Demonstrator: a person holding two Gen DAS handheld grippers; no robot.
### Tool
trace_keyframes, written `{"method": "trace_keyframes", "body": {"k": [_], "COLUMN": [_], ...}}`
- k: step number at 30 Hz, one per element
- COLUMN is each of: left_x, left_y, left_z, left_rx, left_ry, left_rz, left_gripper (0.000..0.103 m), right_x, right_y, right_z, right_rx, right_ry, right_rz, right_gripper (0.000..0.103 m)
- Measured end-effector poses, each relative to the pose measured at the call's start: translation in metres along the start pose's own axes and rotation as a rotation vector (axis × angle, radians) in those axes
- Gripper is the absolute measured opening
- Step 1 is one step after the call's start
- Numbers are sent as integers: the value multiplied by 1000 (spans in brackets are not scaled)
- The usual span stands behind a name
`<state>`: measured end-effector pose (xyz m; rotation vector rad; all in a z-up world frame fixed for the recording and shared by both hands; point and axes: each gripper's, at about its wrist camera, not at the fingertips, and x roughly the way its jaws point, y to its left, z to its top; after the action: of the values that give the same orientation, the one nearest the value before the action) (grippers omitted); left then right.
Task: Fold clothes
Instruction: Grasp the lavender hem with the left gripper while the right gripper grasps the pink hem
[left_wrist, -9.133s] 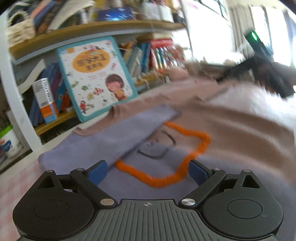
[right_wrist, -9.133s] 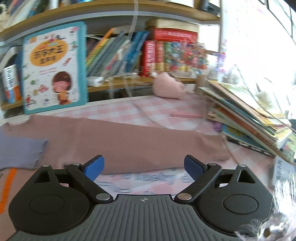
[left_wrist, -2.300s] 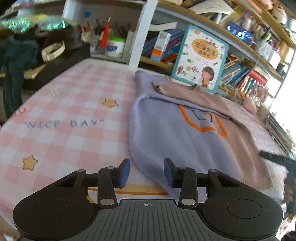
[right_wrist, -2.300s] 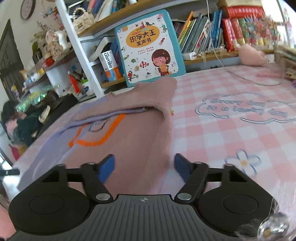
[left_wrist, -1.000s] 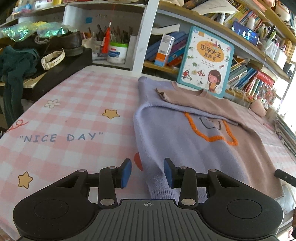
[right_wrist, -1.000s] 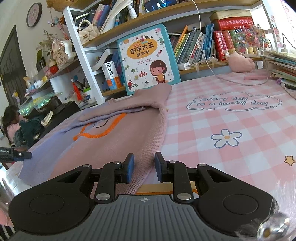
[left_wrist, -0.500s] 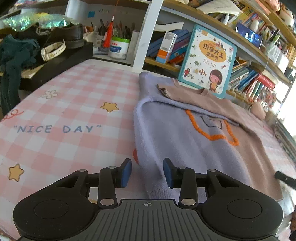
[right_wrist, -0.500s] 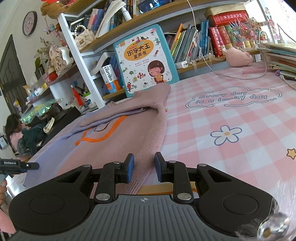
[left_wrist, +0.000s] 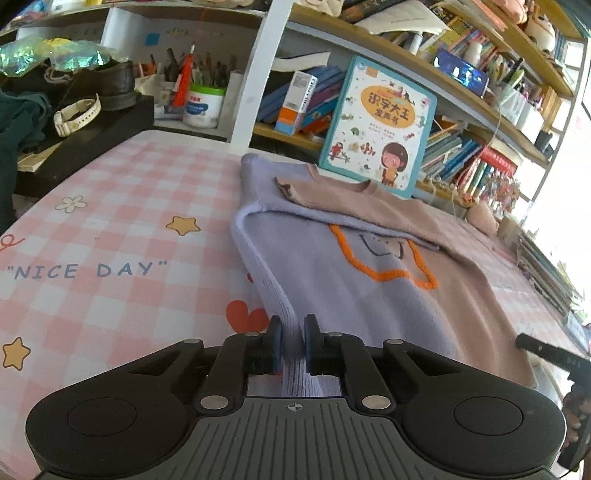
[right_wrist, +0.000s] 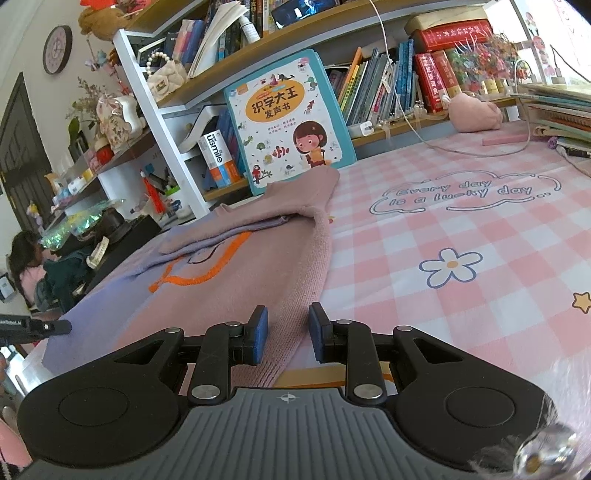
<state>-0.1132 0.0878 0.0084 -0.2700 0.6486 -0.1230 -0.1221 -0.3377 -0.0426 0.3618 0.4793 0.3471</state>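
Hem-gripping step: left tool (left_wrist: 293, 345) pinches the sweater (left_wrist: 369, 295) hem; right tool (right_wrist: 284, 334), part-open, straddles it. Next: close, fold toward the book (right_wrist: 286, 129).

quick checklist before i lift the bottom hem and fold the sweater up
1. Left gripper shut on the hem of the sweater: ok, purple edge pinched between the pads.
2. Right gripper shut on the hem: not ok, pink edge lies between the jaws but a gap shows.
3. Both sleeves folded in across the chest: ok.
4. Body lying flat: ok, no big wrinkles.
5. Landing area near the collar free: ok, though the book stands right behind it.
6. Both layers caught in the left grip: cannot tell.
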Motion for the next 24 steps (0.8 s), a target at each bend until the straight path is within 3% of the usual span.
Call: {"method": "trace_keyframes", "body": {"k": [5,10,24], "left_x": [-8,-16,-12], "left_y": [-9,-16,19], "left_z": [-2,-9,-17], "left_rx": [54,128,-55], "left_ry": [-1,-6,57], "left_rz": [-23,8,-21], "left_gripper": [10,15,16], "right_x": [0,0,0], "right_y": [1,-1,7], "right_z": [0,0,2], "right_rx": [-7,1,-15], "right_ry": [0,-1,20], "right_rz": [-4,1,-20], "right_gripper": [23,23,23]}}
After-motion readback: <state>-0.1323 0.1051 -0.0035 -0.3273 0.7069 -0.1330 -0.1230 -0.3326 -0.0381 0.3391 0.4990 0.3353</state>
